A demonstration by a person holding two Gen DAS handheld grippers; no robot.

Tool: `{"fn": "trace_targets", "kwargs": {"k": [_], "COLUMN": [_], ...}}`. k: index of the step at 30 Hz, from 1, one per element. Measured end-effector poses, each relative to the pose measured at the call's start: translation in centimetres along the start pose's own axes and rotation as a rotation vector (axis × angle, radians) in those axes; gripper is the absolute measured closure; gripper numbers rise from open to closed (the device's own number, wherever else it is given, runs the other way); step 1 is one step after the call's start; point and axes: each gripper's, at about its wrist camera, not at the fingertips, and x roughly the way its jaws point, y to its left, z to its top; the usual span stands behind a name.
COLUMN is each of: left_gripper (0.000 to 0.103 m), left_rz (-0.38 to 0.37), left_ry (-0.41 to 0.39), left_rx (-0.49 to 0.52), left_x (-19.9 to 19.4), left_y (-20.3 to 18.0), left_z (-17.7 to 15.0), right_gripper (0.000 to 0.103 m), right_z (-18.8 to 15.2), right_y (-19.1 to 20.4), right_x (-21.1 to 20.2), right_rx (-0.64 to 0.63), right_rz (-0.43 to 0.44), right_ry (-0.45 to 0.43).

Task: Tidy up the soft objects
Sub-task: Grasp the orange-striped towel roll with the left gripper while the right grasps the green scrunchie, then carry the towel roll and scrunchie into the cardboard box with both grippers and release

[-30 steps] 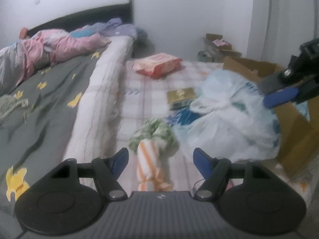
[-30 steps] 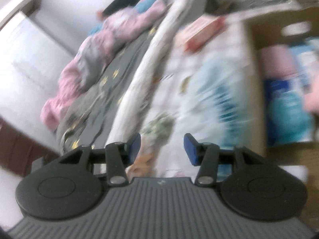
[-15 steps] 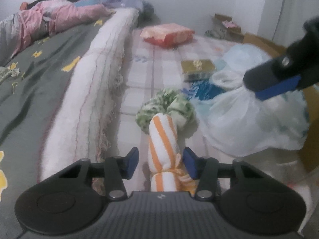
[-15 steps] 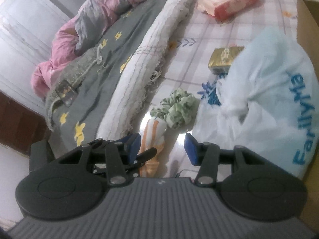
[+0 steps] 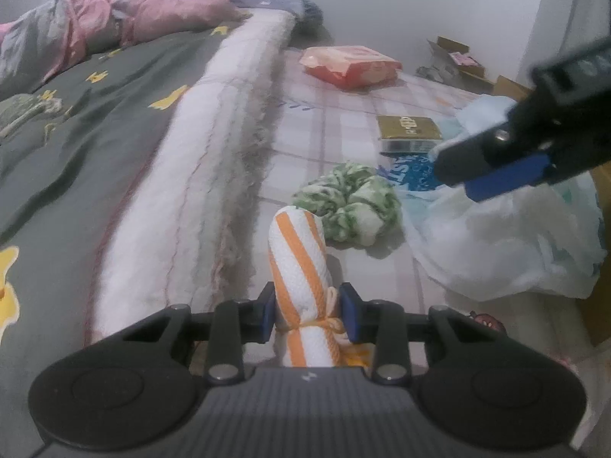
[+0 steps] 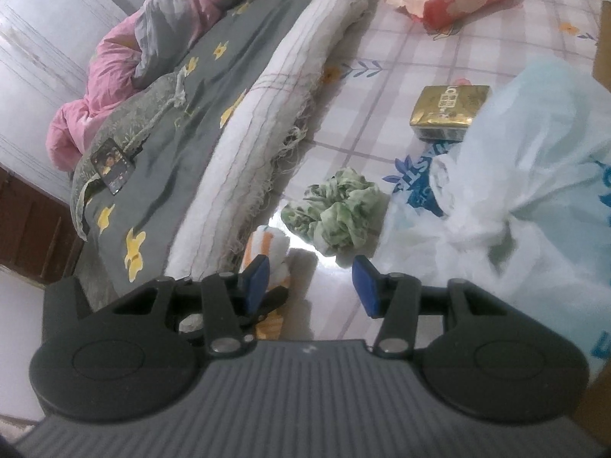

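Two soft items: orange-striped rolled towel [image 5: 301,274] and green scrunchie [image 5: 349,204], both on the checked sheet [image 5: 343,122] beside the bed's fringed white blanket [image 5: 214,175].
Left gripper [image 5: 307,311]: jaws closing around the near, string-tied end of the towel roll; left pad at the cloth, right pad just beside it, so no firm pinch yet.
Right gripper [image 6: 309,280]: spread and empty, hovering near the scrunchie, left of the white plastic bag [image 6: 515,191].
Other things: gold box [image 5: 408,131] and red packet [image 5: 351,65] farther along the sheet, untouched.
Progress: early, as I judge; nothing soft looks sorted.
Left to do: lift the towel, collect the scrunchie, place both; the destination is not evident.
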Motion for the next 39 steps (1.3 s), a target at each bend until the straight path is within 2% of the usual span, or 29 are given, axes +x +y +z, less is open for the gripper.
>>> {"fn": "trace_targets", "kwargs": {"k": [5,7,9,14,19,22,23,25,27,30,33,39], "left_gripper": [0.067,0.067,0.068,0.067,0.068,0.068,0.068,0.068,0.068,0.068,0.068,0.068], "left_rz": [0.008,0.014,0.016,0.023,0.023,0.021,0.021,0.02,0.013,0.004,-0.001,-0.031], "left_ry": [-0.013,-0.018,-0.026,-0.039,-0.048,-0.054,-0.057,-0.064,-0.075,-0.093,-0.115,-0.218], "left_rx": [-0.028,-0.038,-0.051,-0.072,-0.092,-0.093,-0.093,-0.1,-0.11,-0.111,-0.104,-0.081], "left_x": [0.0,0.1,0.2,0.4,0.6,0.6,0.7,0.6,0.5,0.2,-0.6,-4.6], "left_y": [0.2,0.3,0.6,1.2,1.7,1.8,1.8,1.9,1.9,1.8,1.6,0.5], "left_z": [0.0,0.1,0.2,0.2,0.3,0.3,0.3,0.2,0.3,0.5,0.9,2.2], "right_gripper": [0.045,0.038,0.026,0.021,0.02,0.02,0.022,0.034,0.058,0.074,0.078,0.078], "right_z": [1.8,2.6,3.5,4.8,4.5,4.2,4.2,4.2,4.2,4.3,4.1,3.8], "right_y": [1.2,1.9,2.5,3.3,3.7,3.6,3.7,3.8,3.7,3.2,2.9,3.6], "right_x": [2.6,3.9,5.3,8.7,12.0,12.9,13.0,12.9,12.8,12.3,11.2,5.3], "right_rx": [-0.053,-0.09,-0.127,-0.2,-0.269,-0.297,-0.312,-0.324,-0.33,-0.295,-0.251,-0.185], "right_rz": [-0.049,-0.068,-0.098,-0.158,-0.203,-0.206,-0.214,-0.245,-0.262,-0.243,-0.196,-0.076], "right_ry": [0.01,0.022,0.03,0.078,0.16,0.152,0.144,0.124,0.111,0.099,0.076,-0.049]}}
